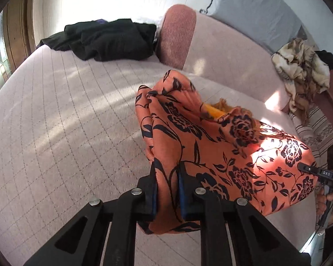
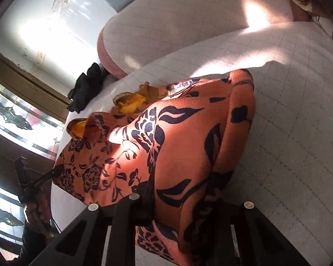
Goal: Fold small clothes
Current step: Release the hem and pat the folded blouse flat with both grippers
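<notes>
**Over the quilted bed: orange garment lifted at two edges**

Above the bed [image 1: 55, 122], the left hand-held gripper [image 1: 166, 190] pinches one edge of the orange floral garment [image 1: 211, 146], jaws nearly closed on cloth. The right hand-held gripper [image 2: 188, 201] clamps another edge likewise. To fold cleanly, I'd keep both edges taut and level, then lay them squarely onto the far half.

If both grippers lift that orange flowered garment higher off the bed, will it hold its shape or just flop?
It will probably flop: the orange flowered garment already sags in soft folds between the left gripper and the right gripper. It looks thin and light, so pinched edges may bunch. Its smooth sheen hints it could slide on the quilted bed cover.
</notes>
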`<state>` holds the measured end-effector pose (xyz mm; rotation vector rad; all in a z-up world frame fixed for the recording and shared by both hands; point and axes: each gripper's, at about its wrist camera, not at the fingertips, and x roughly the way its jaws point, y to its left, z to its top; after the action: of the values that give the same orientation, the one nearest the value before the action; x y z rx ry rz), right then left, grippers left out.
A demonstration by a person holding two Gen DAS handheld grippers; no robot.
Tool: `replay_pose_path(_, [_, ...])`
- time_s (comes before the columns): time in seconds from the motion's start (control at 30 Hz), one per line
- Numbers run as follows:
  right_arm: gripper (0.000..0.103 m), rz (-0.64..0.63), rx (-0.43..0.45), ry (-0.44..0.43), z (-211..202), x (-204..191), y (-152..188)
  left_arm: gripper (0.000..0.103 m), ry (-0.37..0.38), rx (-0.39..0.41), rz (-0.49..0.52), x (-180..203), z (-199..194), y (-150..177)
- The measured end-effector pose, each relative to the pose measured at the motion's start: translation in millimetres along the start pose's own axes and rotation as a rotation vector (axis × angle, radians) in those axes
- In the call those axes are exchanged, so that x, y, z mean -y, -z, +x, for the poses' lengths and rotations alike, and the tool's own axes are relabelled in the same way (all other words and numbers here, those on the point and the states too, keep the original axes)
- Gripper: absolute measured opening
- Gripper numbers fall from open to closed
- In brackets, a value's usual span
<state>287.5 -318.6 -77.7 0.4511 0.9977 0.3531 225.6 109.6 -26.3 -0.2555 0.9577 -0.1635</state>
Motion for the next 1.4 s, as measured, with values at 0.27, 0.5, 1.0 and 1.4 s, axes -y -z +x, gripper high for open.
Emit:
replay_pose_path(0.27, [0.028, -0.031, -0.112, -0.018, -65.2, -15.9, 72.6, 0.022, 0.064, -0.056, -0.088, -20.9, -67.6, 125.5])
replay_pose_path(0.5, [0.074, 0.171, -0.06, -0.099, -47.5, 53.4, 149.2, 0.053, -0.031, -0.083, -0.123, -46.6, -65.7, 163.4])
replay_pose_path(1.0, [0.075, 0.215, 0.052, 0.003, -35.0, 71.6, 69.5, 0.055, -0.079, -0.125, 0.054, -25.0, 26.3, 69.7])
replay_pose_path(1.4, [0.055, 0.101, 0.046, 0.079, -39.2, 52.9, 60.0, 0.055, -0.071, -0.105, 0.076, -26.3, 52.8, 36.8])
